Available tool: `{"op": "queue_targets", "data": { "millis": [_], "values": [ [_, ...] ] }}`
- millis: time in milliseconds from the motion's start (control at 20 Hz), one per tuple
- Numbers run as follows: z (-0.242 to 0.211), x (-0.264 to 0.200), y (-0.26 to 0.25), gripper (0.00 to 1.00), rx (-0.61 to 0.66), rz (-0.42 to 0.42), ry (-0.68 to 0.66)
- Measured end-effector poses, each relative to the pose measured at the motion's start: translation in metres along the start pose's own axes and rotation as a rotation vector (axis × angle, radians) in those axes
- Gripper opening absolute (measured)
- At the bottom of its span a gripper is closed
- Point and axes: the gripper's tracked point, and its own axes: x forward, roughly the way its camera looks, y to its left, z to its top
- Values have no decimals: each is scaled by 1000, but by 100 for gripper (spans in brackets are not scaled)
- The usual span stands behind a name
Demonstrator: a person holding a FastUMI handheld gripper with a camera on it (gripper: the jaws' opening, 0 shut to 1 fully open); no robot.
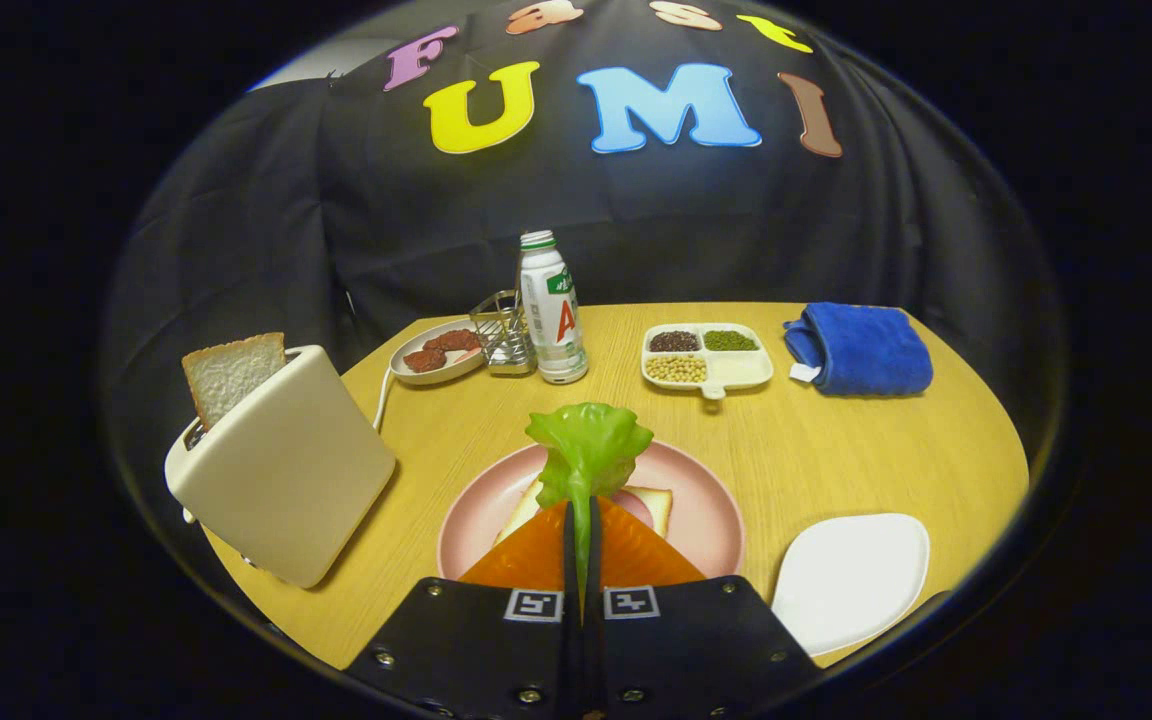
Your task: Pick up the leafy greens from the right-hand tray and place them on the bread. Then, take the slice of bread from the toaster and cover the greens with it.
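— Holding what?
— My gripper (581, 520) pinches the leafy greens (588, 445) by the stem, leaf upright ahead of the fingers.
— And the bread (651, 505)?
— Directly below on the pink plate (706, 510); toaster (286, 470) slice (233, 373) sits left.

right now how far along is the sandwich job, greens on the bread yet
Done: the green leafy lettuce piece is off the white tray. In hand: the gripper is shut on its stem, above the bread slice on the pink round plate, not released. Left: lay it down, then fetch the toaster slice to cover it.
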Motion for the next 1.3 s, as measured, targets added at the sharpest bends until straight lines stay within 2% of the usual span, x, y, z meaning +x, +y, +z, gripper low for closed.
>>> {"op": "queue_targets", "data": {
  "millis": [250,300,350,450,500,600,700,1050,1300],
  "values": [
    [-11,20,-8,1,-19,-58,38],
    [-14,22,-11,10,-24,-71,45],
    [-18,22,-15,14,-32,-88,58],
    [-25,24,-14,30,-45,-82,86],
    [-28,25,-13,50,-57,-82,91],
    [-27,26,-7,82,-95,-75,75],
    [-23,23,-5,94,-142,-86,51],
    [0,18,-1,94,-127,-86,-17],
    [27,-6,18,94,-156,-89,-95]
  ]
}}
